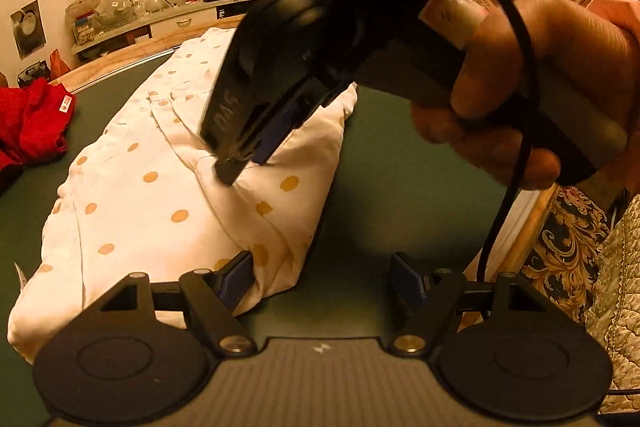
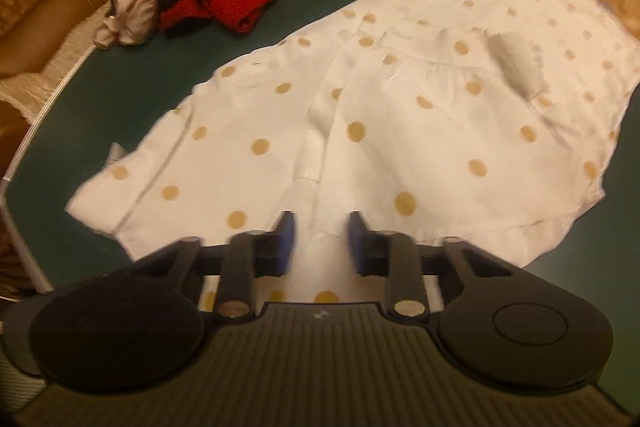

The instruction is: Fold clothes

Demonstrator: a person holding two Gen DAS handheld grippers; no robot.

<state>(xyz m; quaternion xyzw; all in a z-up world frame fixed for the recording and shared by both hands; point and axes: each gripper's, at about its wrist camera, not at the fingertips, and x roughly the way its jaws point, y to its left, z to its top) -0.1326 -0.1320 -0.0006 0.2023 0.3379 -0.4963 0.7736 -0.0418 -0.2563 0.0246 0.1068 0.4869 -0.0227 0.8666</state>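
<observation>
White dotted cloth [image 2: 400, 115] lies part-folded on the green table [image 1: 392, 163]; the right gripper [image 2: 320, 239], fingers parted over its near layer, should pinch deep, while the left gripper [image 1: 322, 281] hovers spread.

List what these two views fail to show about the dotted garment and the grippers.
- Left wrist view: the right gripper hides part of the white dotted garment; whether its fingers pinch fabric is unclear.
- Right wrist view: motion blur smears the garment's far edge; the gripper body covers its near hem.
- Red clothes: cut off by the left frame edge.
</observation>
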